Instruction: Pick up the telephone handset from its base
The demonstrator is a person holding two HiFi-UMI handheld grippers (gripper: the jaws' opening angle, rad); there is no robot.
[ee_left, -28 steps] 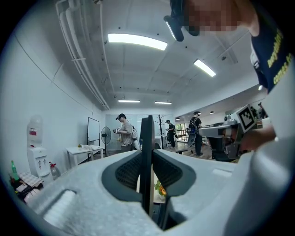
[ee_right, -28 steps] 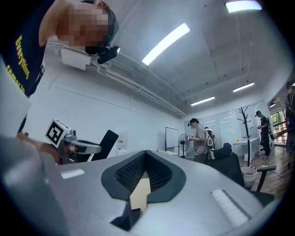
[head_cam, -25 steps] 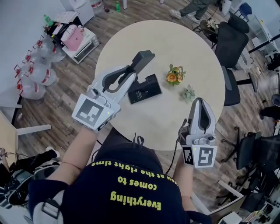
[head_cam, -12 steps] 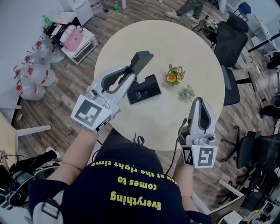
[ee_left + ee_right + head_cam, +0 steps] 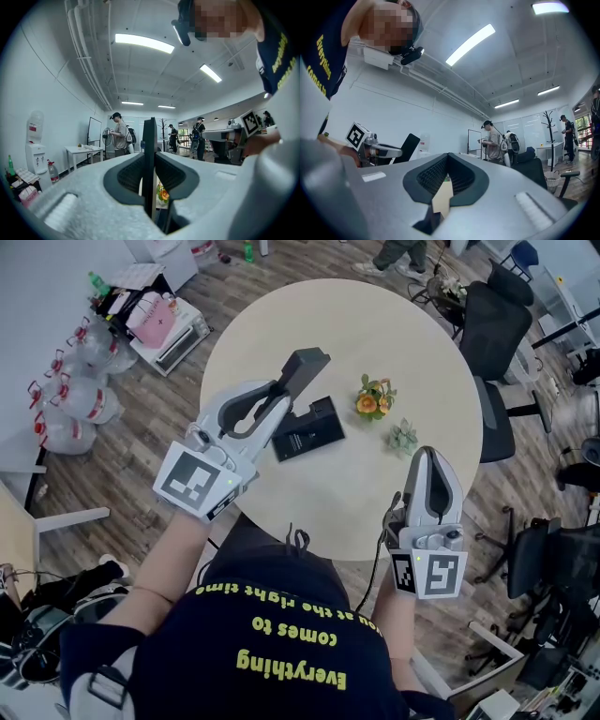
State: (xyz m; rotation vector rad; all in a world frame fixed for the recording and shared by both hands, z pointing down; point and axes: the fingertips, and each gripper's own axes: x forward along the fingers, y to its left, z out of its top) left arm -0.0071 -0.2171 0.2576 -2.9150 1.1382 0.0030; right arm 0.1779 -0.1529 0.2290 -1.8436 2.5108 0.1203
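one handset [image 5: 307, 364] clamped in left hand-held gripper [image 5: 279, 396], right hand-held gripper [image 5: 428, 457] closed, "everything" on shirt [image 5: 281, 634]

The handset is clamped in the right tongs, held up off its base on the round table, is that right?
No, one thing is off: the handset is clamped in the left tongs, not the right tongs, which are shut on nothing. The head view shows it. The handset is indeed held up off its base on the round table.
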